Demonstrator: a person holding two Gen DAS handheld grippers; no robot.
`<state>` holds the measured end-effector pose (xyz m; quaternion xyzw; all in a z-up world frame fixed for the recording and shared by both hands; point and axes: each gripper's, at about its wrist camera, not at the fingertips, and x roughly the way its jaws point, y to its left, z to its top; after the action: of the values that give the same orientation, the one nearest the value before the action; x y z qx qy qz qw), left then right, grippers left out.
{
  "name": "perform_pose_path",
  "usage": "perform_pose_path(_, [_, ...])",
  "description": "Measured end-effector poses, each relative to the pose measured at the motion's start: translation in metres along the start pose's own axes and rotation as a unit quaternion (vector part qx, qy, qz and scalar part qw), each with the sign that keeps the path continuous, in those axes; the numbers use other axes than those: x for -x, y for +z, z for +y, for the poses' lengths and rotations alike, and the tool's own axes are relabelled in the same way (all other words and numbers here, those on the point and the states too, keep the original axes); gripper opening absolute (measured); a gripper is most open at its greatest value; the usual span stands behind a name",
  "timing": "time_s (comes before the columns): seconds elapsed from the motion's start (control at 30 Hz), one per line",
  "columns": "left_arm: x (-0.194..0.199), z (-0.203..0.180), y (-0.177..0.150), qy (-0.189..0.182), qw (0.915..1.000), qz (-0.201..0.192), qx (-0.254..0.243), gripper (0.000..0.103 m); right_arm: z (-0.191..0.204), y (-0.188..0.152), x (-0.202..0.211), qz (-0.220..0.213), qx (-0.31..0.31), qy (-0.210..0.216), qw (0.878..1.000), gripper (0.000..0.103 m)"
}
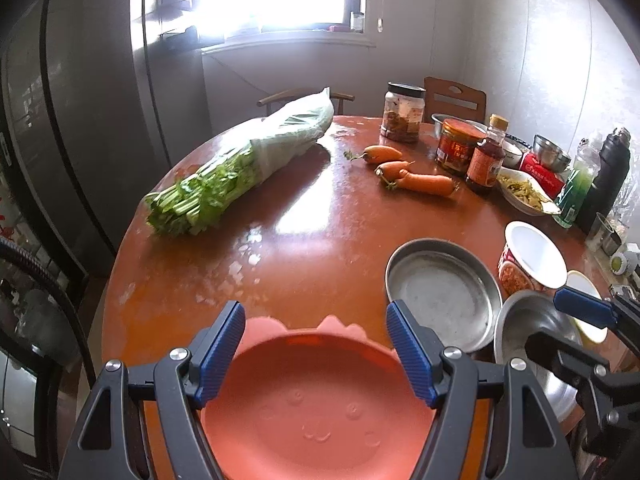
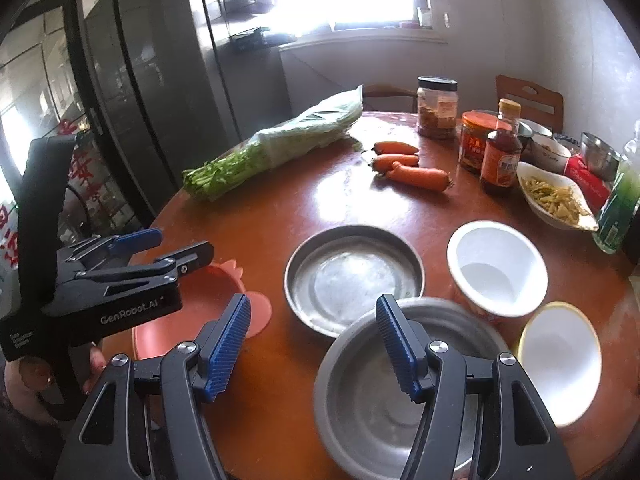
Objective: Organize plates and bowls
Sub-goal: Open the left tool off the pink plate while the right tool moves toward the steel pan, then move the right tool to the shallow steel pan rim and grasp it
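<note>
right wrist view: my right gripper (image 2: 314,344), jaws apart and empty, hangs over the near rim of the metal bowl (image 2: 384,392); my left gripper (image 1: 316,350), also apart, hangs over the orange plate (image 1: 316,408).

In the right wrist view, at the left of the frame, the black body of the left gripper (image 2: 182,248) carries the white lettering "GenRobot.AI". Below that, on its handle, stand a few lines of smaller white print, too small to read. Large red characters show behind the glass door (image 2: 80,152) at the far left, blurred and cut off. The red labels on the sauce bottle (image 2: 501,156) and on the red-lidded jar (image 2: 476,140) in the upper right bear print that cannot be made out. The same holds for the red box (image 1: 544,174) in the left wrist view.
</note>
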<state>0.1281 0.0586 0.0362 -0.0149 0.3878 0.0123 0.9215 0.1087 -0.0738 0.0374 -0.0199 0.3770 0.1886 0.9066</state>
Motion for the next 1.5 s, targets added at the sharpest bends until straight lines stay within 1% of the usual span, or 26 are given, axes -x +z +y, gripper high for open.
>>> perform_pose_path(0.17, [-0.008,-0.003,0.014,-0.011,0.9998,0.002,-0.014,0.073,-0.008,0.017,-0.007,0.001,-0.004,-0.013,1.000,0.067])
perform_pose_path(0.3, [-0.017,-0.008,0.021,-0.026,0.9992,0.012,-0.029,0.073,-0.022,0.030,-0.019,0.010,-0.027,-0.009,1.000,0.067])
perform_pose_path(0.33, [-0.020,-0.009,0.022,-0.027,0.9990,0.016,-0.031,0.073,-0.025,0.032,-0.021,0.012,-0.030,-0.013,0.999,0.067])
perform_pose_path(0.4, [-0.027,-0.011,0.024,-0.027,0.9987,0.027,-0.033,0.078,-0.029,0.036,-0.028,0.016,-0.030,-0.024,0.999,0.067])
perform_pose_path(0.43, [-0.032,-0.013,0.024,-0.033,0.9981,0.035,-0.038,0.080,-0.031,0.038,-0.033,0.021,-0.032,-0.027,0.999,0.067])
perform_pose_path(0.53, [-0.042,-0.019,0.024,-0.049,0.9963,0.050,-0.050,0.081,-0.036,0.039,-0.042,0.032,-0.040,-0.028,0.998,0.067])
perform_pose_path(0.87, [-0.063,-0.030,0.026,-0.056,0.9936,0.075,-0.064,0.081,-0.050,0.039,-0.073,0.068,-0.042,-0.058,0.995,0.067])
perform_pose_path(1.13, [-0.079,-0.033,0.025,-0.062,0.9912,0.099,-0.064,0.081,-0.057,0.039,-0.094,0.095,-0.044,-0.059,0.993,0.067])
perform_pose_path(1.23, [-0.083,-0.032,0.026,-0.060,0.9908,0.103,-0.063,0.081,-0.060,0.039,-0.100,0.105,-0.046,-0.058,0.992,0.067])
perform_pose_path(1.33, [-0.089,-0.033,0.027,-0.064,0.9895,0.114,-0.063,0.077,-0.063,0.039,-0.107,0.115,-0.049,-0.059,0.990,0.067])
perform_pose_path(1.43, [-0.094,-0.034,0.028,-0.070,0.9882,0.121,-0.062,0.071,-0.064,0.039,-0.113,0.124,-0.050,-0.058,0.989,0.067])
perform_pose_path(1.5, [-0.099,-0.034,0.029,-0.070,0.9872,0.129,-0.063,0.071,-0.065,0.039,-0.117,0.129,-0.050,-0.060,0.989,0.067])
